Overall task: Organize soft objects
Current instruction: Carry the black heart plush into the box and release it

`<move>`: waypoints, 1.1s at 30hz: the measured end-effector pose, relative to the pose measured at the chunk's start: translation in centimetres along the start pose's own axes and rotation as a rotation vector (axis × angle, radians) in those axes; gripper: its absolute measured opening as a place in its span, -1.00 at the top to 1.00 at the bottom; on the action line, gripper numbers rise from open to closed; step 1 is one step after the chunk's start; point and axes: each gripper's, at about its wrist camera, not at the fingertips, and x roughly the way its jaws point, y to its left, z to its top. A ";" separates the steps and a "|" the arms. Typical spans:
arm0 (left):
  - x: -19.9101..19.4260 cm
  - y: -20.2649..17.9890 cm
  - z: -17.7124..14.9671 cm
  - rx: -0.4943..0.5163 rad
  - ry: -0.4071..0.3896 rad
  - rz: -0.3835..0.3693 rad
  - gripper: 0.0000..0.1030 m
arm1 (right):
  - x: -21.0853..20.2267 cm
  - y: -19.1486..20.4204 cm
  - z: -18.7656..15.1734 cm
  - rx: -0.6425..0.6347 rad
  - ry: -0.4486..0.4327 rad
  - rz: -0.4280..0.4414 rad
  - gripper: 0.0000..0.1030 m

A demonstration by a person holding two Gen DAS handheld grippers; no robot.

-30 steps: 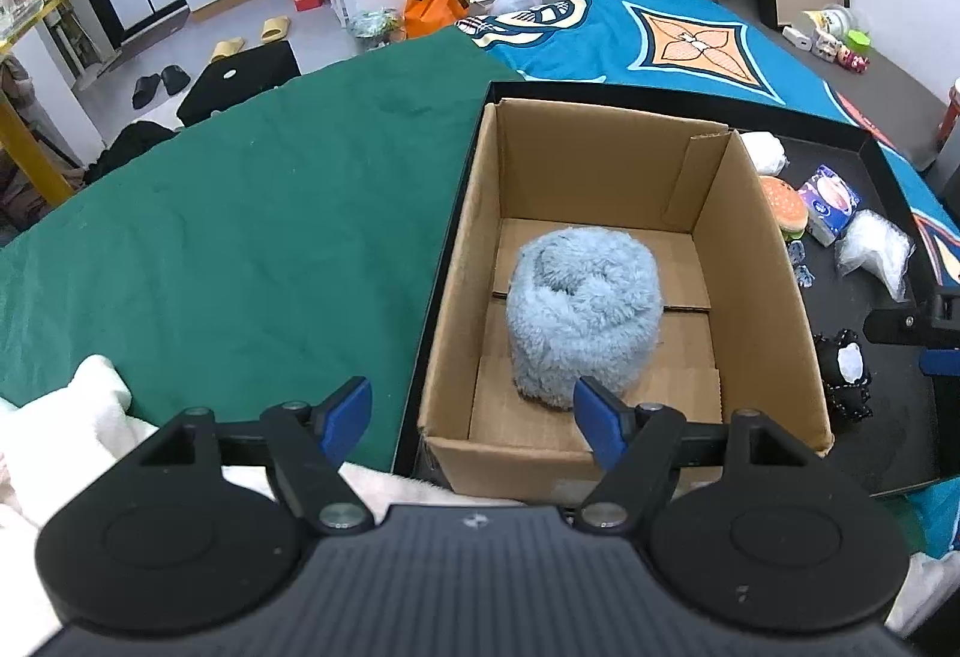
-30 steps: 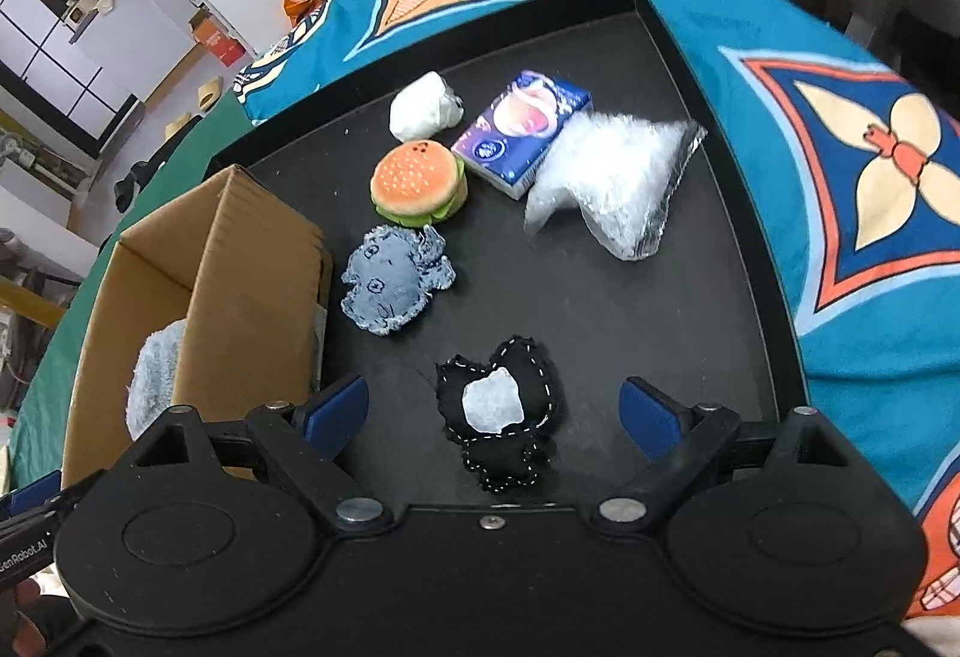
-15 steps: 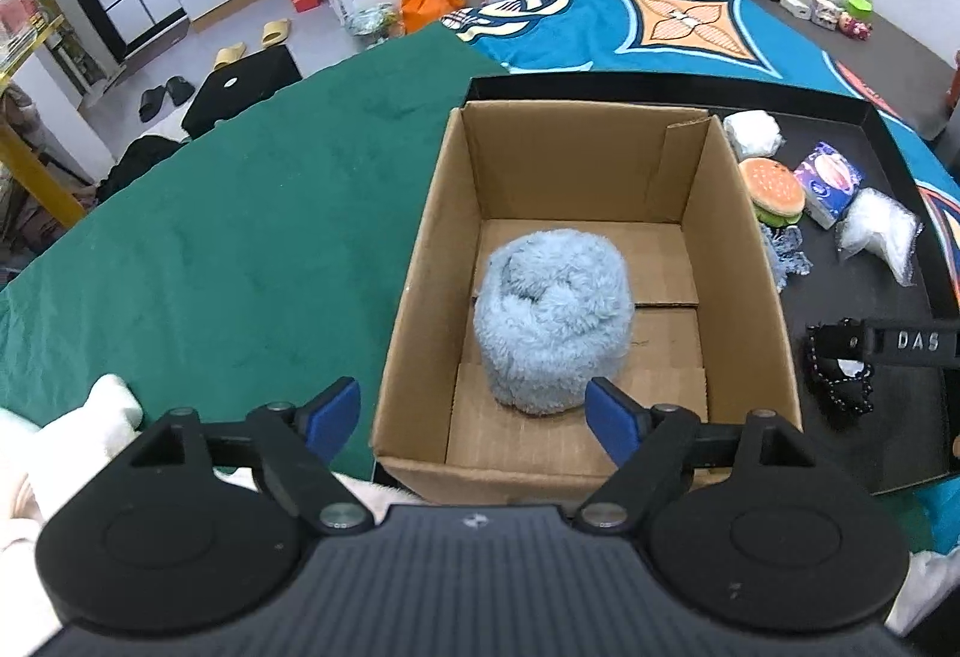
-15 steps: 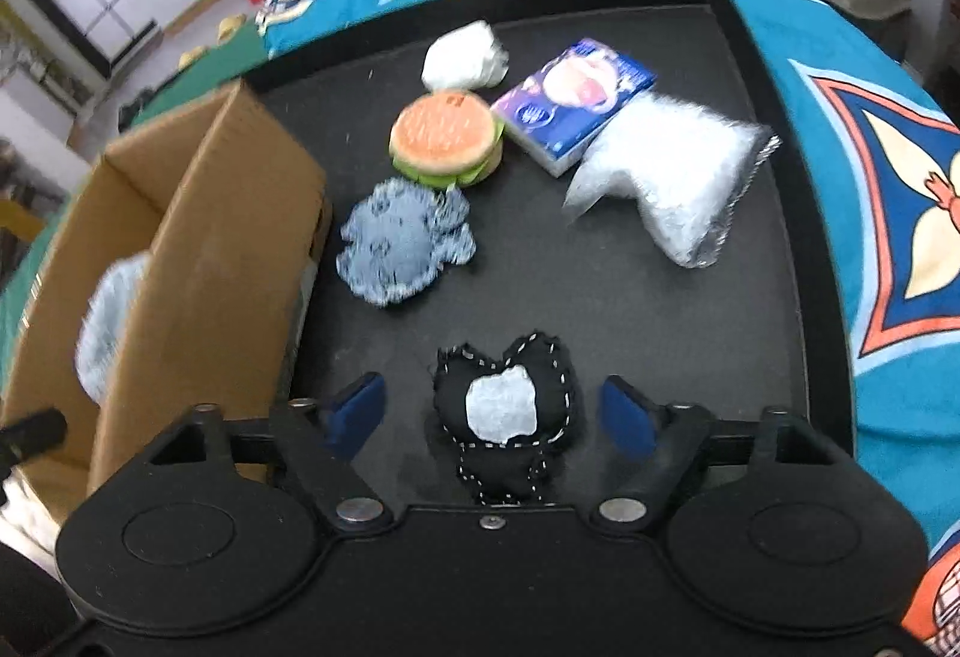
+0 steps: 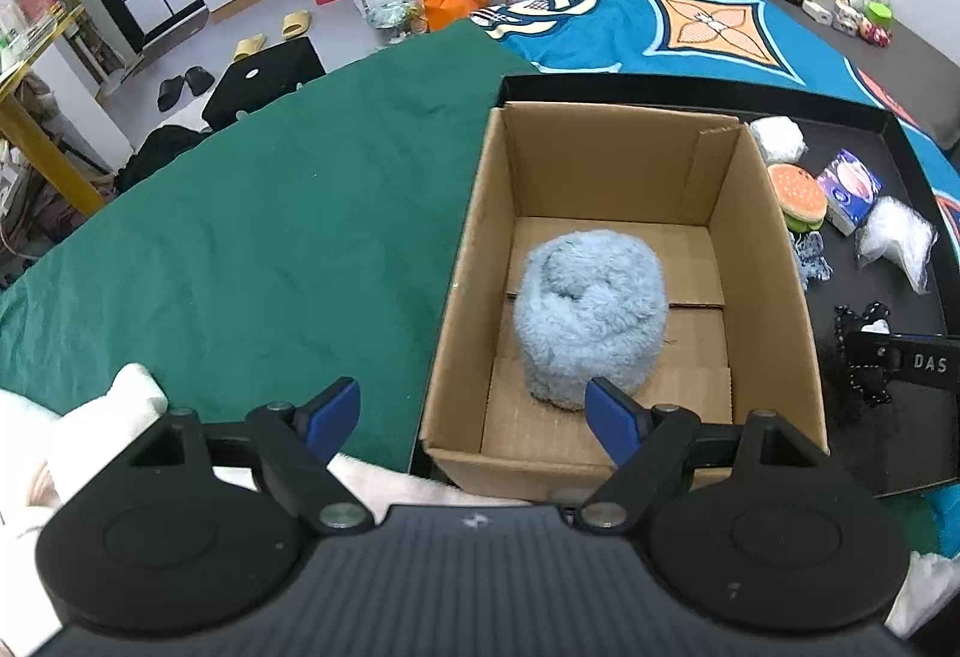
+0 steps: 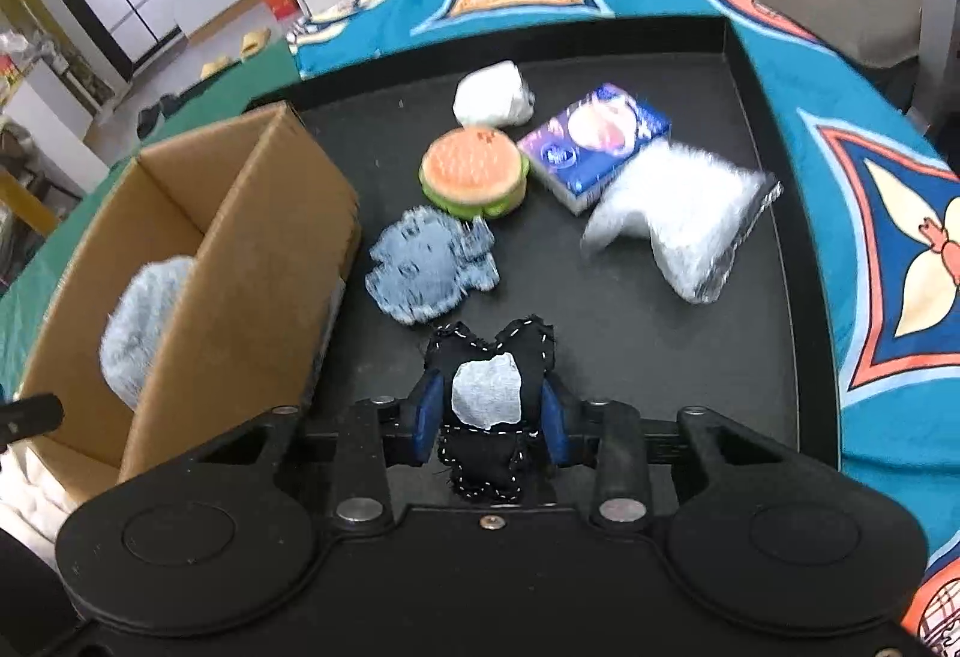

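**Right hand-held gripper has just pinched the black patch toy**

Your right hand-held gripper (image 6: 489,420) has just been closing, and its blue pads (image 6: 427,417) now press on both sides of the black stitched toy (image 6: 487,387), where a second ago they stood wide on either side of it. The toy sits at the lower centre of the right wrist view, on the black tray (image 6: 774,261), just below the denim-blue patch toy (image 6: 429,267). I judge the grasp made and the lift not yet begun; whether the toy has left the tray surface I cannot tell.

The toy's long axis runs up and down the frame, in line with your fingers. Its two-lobed end points toward the top of the frame, away from you, its narrower end toward the camera, and its white patch faces up. The pads hold it across its short width.

Your left hand-held gripper (image 5: 474,414) stands spread and holds nothing, at the lower middle of its view, over the near edge of the cardboard box (image 5: 774,261). The fluffy blue roll (image 5: 591,315) already rests inside, with floor space around it. The box's open top lies at the left of the right wrist view, so the carry looks short.
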 end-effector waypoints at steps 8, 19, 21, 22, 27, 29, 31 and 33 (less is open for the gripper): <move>-0.4 1.2 -0.4 -0.025 -0.013 -0.040 -0.57 | -2.1 1.3 0.7 -0.023 -0.105 0.048 0.34; -0.3 2.5 -1.2 -0.068 -0.041 -0.078 -0.57 | -4.8 2.2 1.5 -0.058 -0.232 0.109 0.34; -0.3 2.6 -1.3 -0.070 -0.050 -0.085 -0.56 | -5.3 2.4 1.5 -0.068 -0.250 0.121 0.34; -0.2 2.6 -1.4 -0.070 -0.050 -0.087 -0.56 | -5.5 2.6 1.5 -0.075 -0.258 0.129 0.34; -0.1 2.9 -1.6 -0.084 -0.060 -0.111 -0.49 | -5.9 3.7 1.5 -0.107 -0.290 0.166 0.34; 0.1 2.9 -1.7 -0.084 -0.061 -0.125 -0.46 | -5.9 4.1 1.6 -0.117 -0.297 0.180 0.34; 0.3 2.9 -1.7 -0.083 -0.060 -0.137 -0.41 | -5.8 4.7 1.5 -0.129 -0.303 0.193 0.34; 0.4 2.9 -1.8 -0.087 -0.062 -0.148 -0.33 | -5.8 5.2 1.5 -0.142 -0.313 0.205 0.34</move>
